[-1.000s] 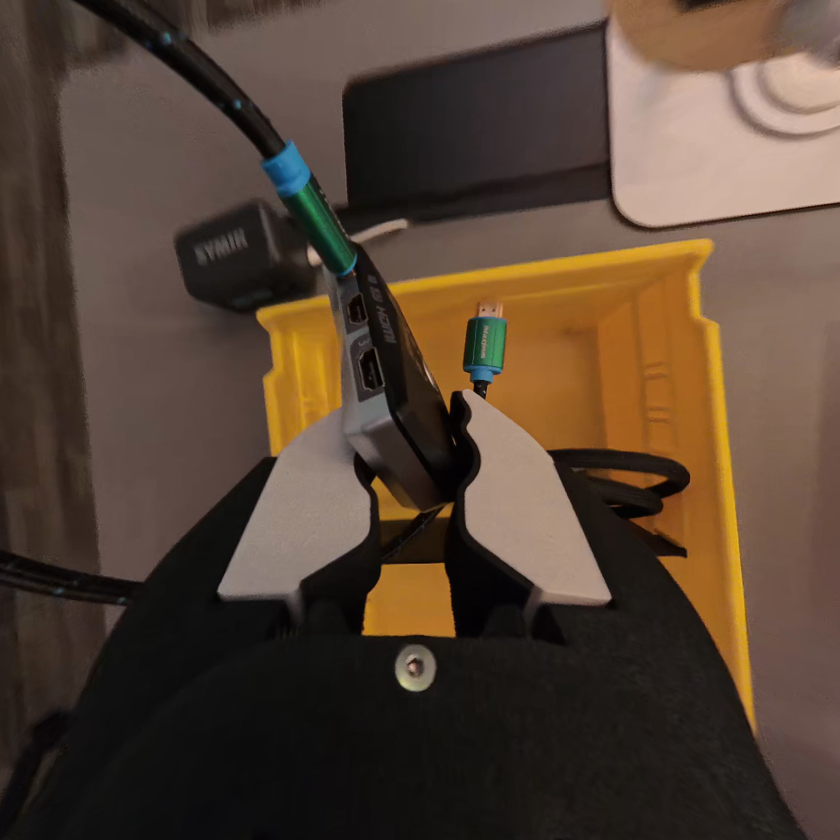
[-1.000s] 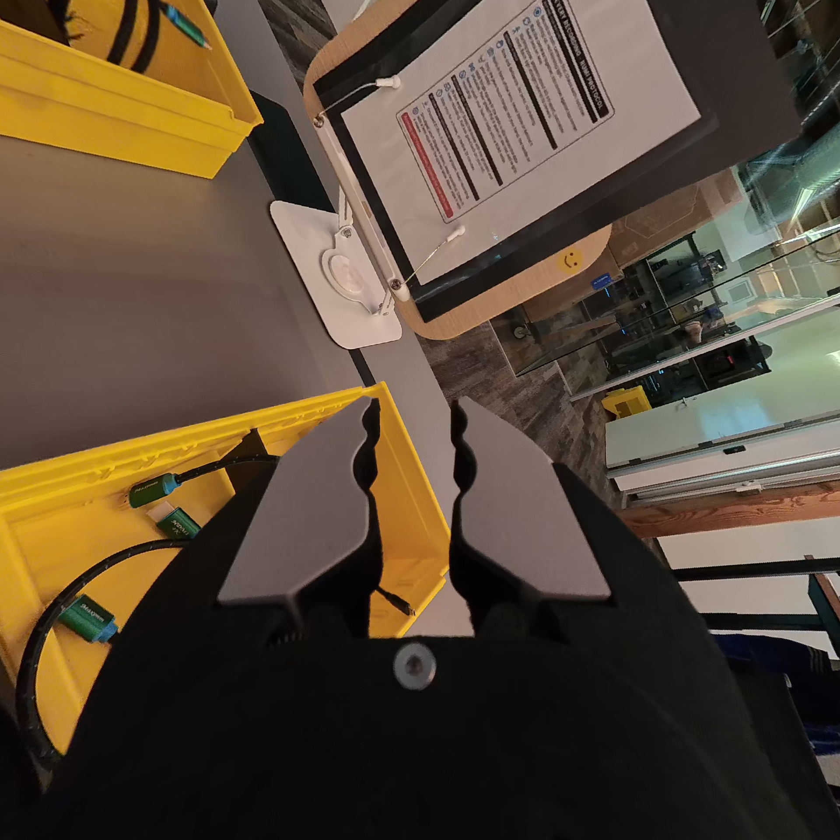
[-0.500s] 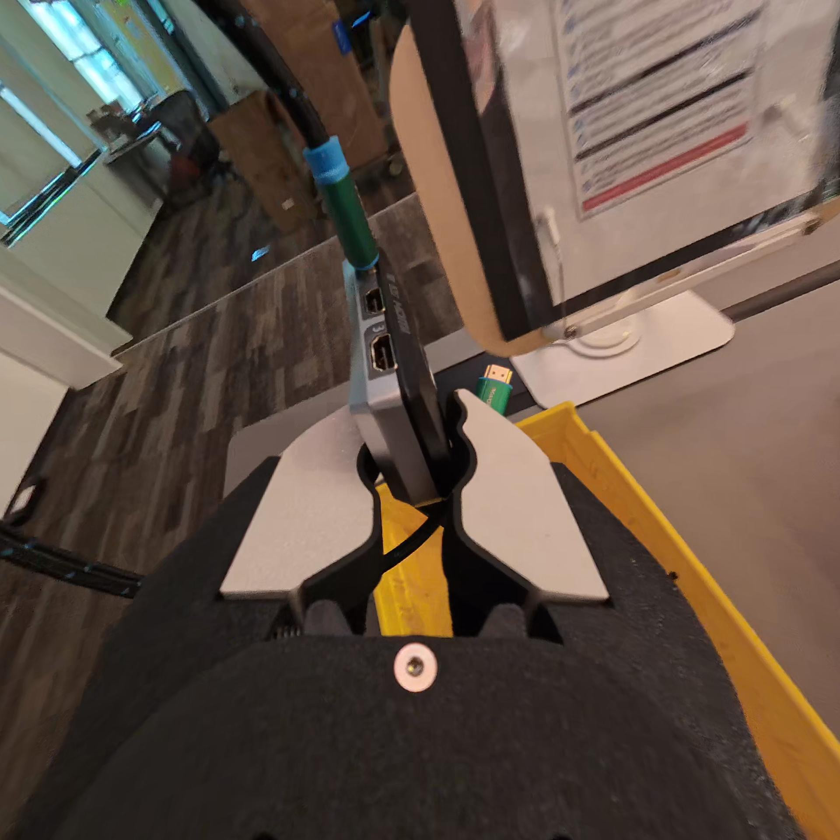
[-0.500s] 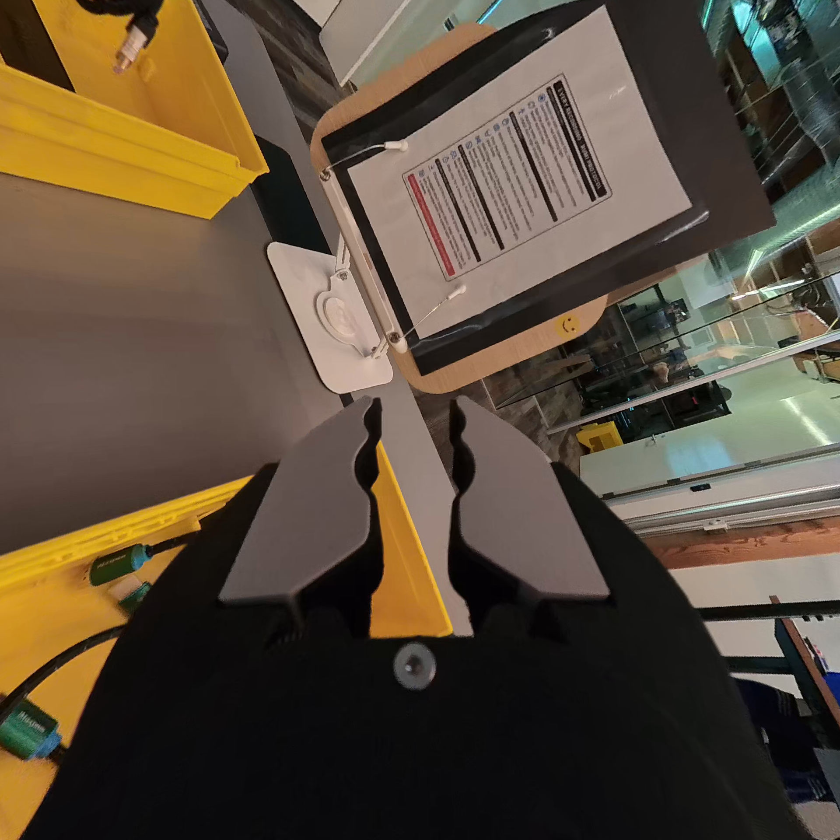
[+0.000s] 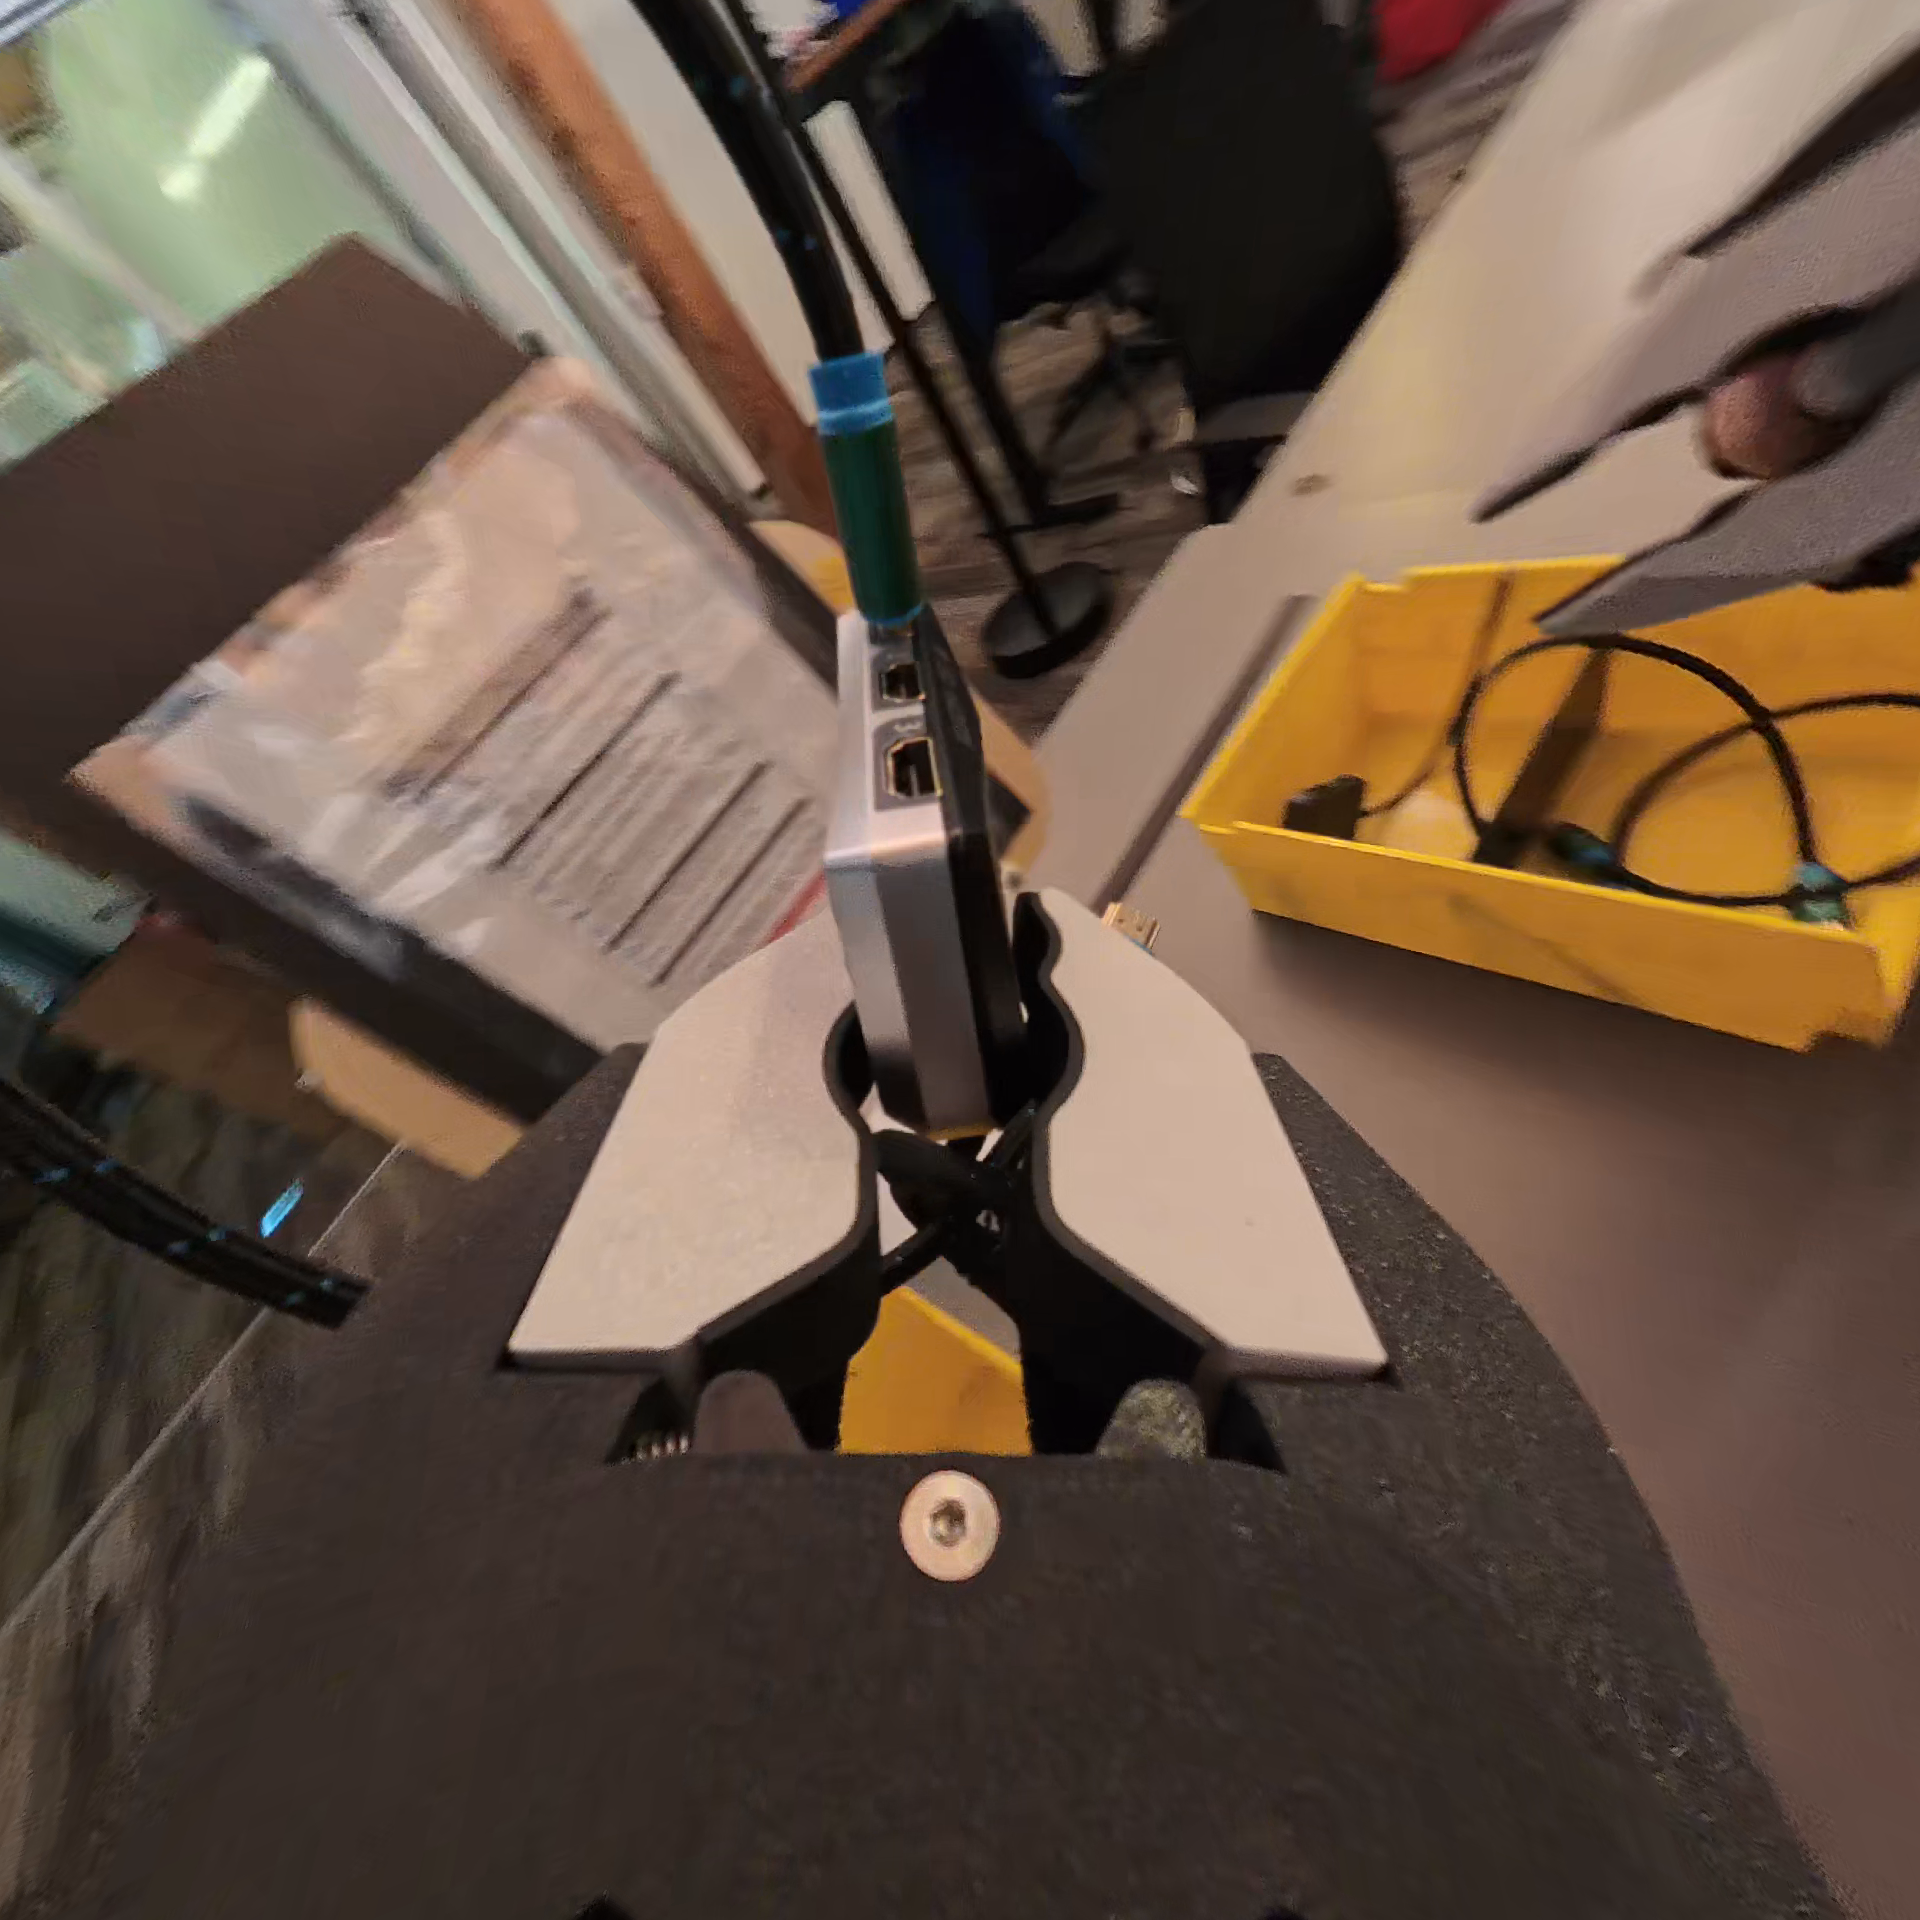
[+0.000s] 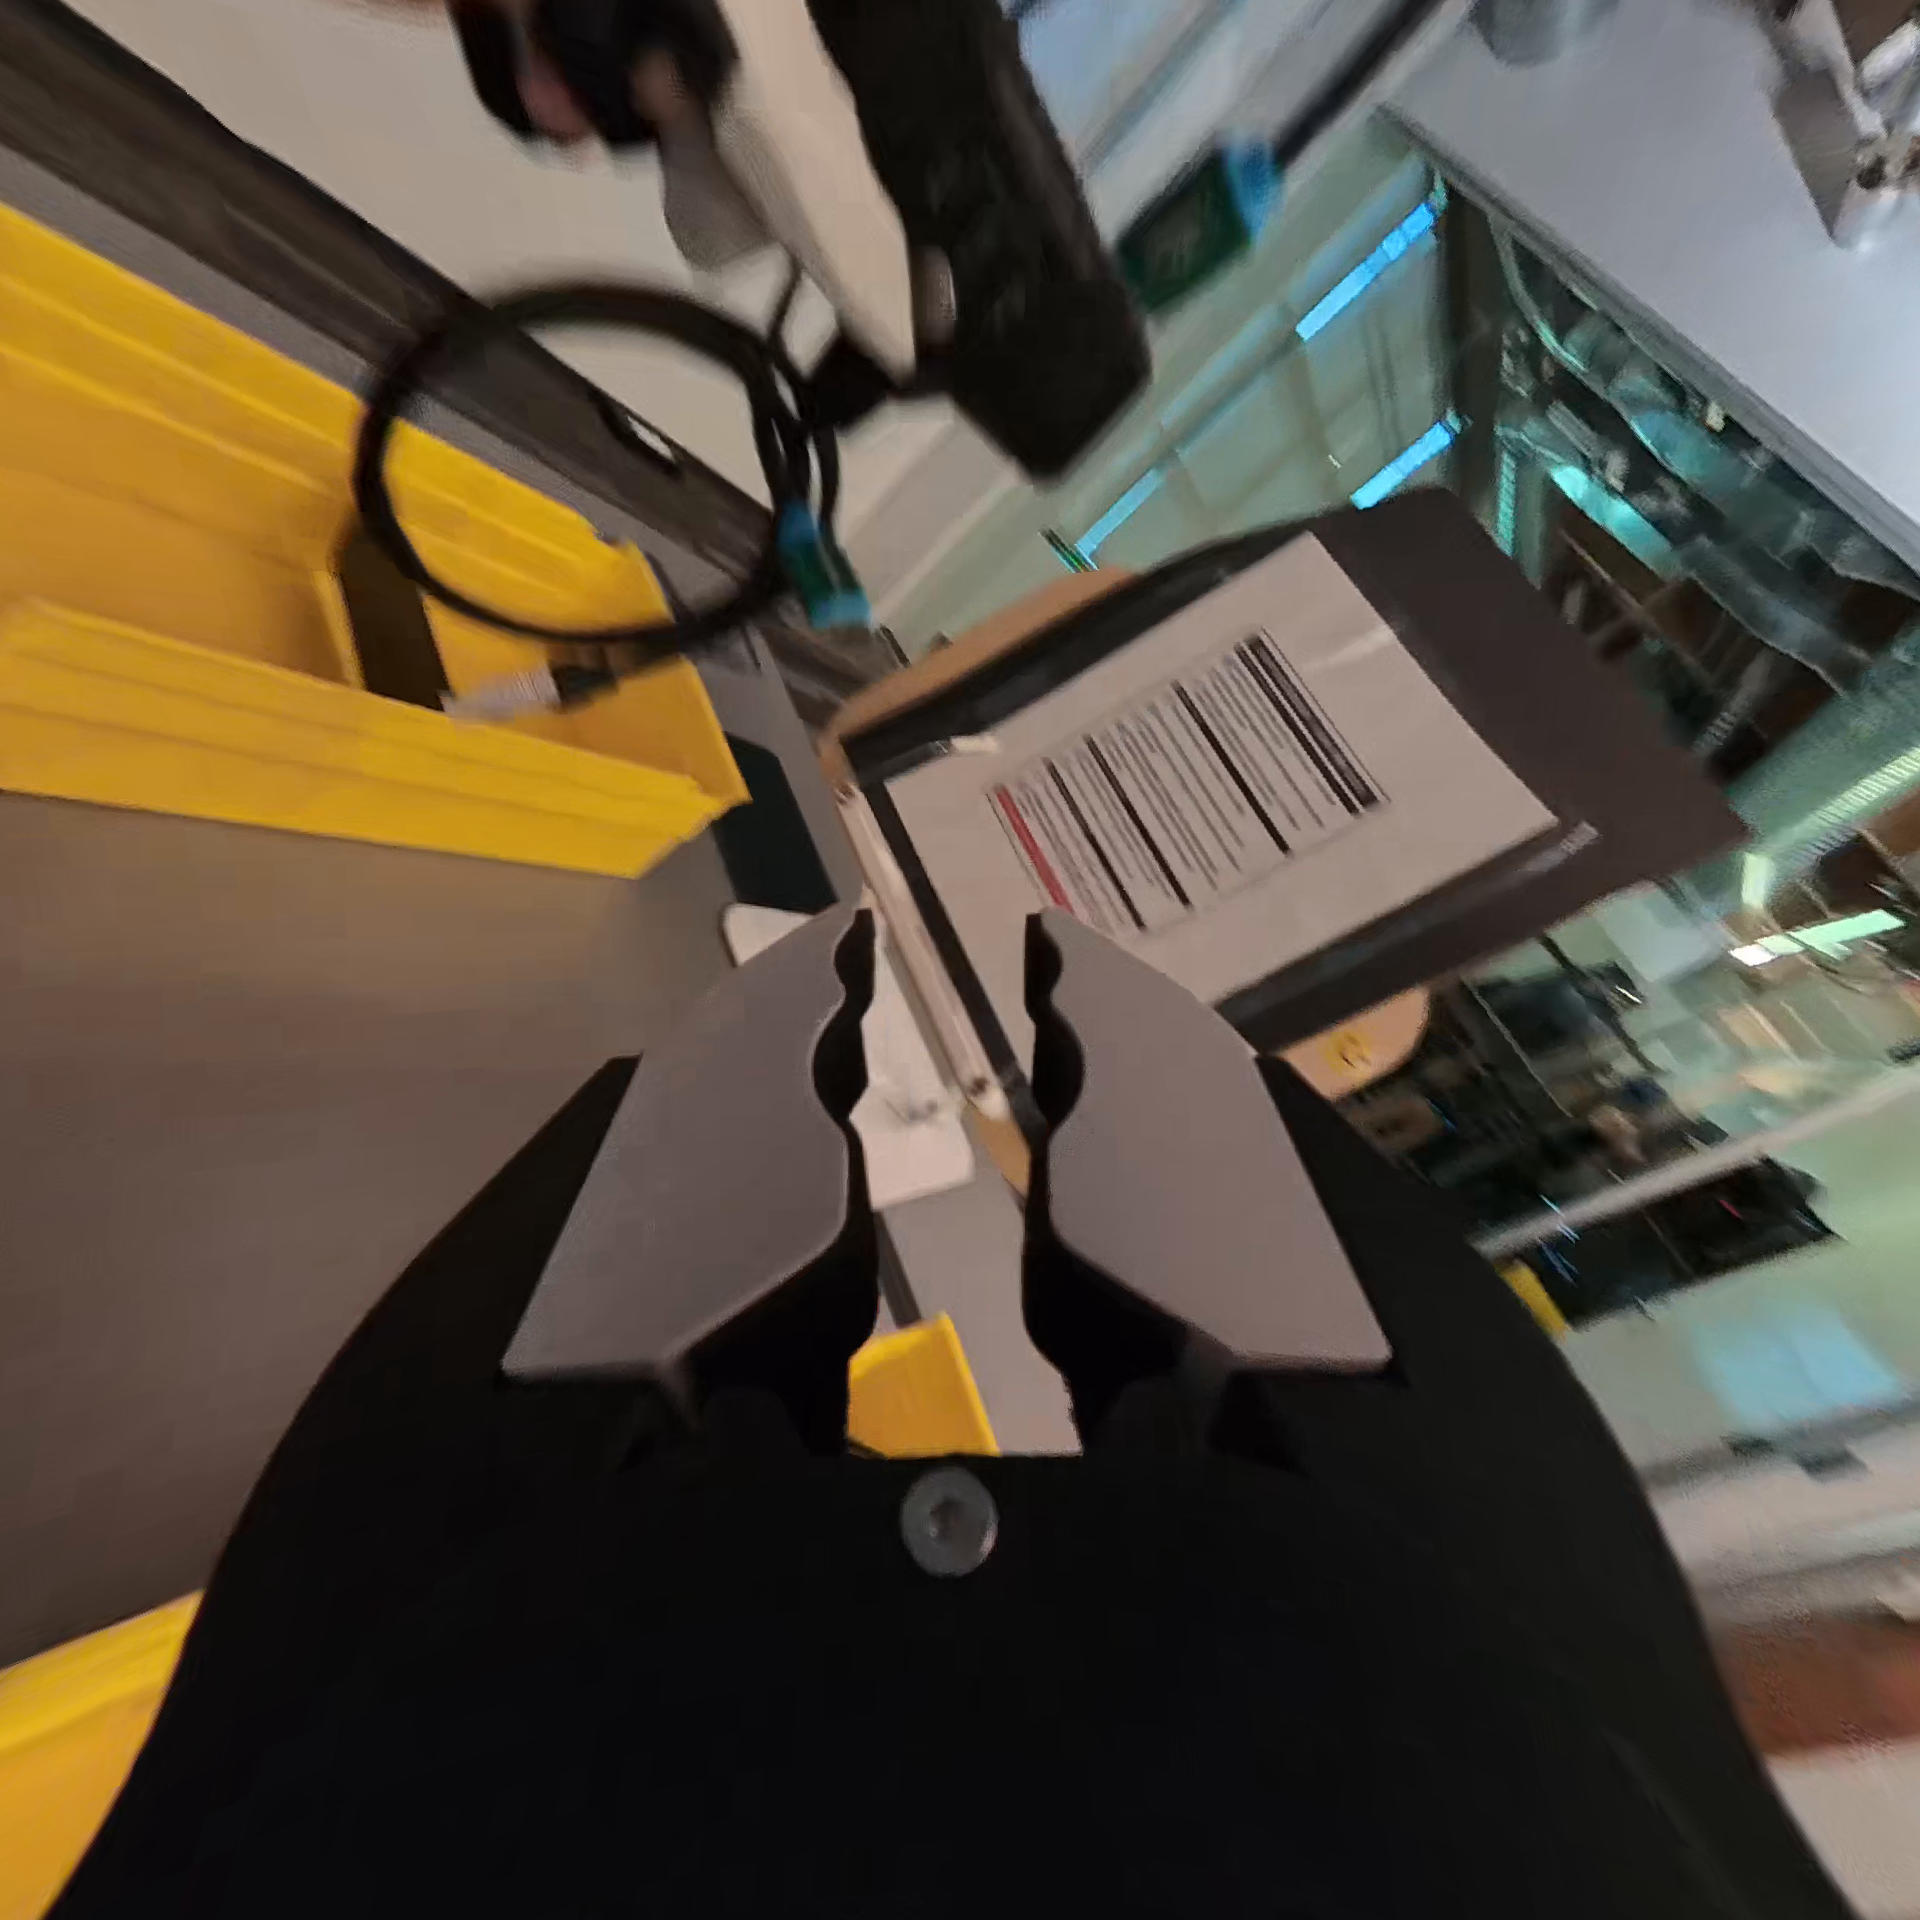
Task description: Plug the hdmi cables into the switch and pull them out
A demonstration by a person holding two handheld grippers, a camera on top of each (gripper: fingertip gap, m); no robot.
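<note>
My left gripper is shut on the lower end of the grey and black HDMI switch and holds it upright in the air. A green HDMI plug with a blue collar sits in the switch's top end, and its black braided cable runs upward. Two side ports are free. My right gripper is open and empty, above the table between two bins. Its fingers show at the top right of the left wrist view. The left gripper shows blurred at the top of the right wrist view.
A yellow bin holding several thin black cables stands on the grey table; it also shows in the right wrist view. A green-blue plug on a cable loop hangs above it. A printed sign on a stand is behind. Spacing between my two grippers at the tips: around 15 cm.
My left gripper has lifted the switch out over its bin and swung right toward the other bin. My right gripper has risen away from its bin and stayed open.
</note>
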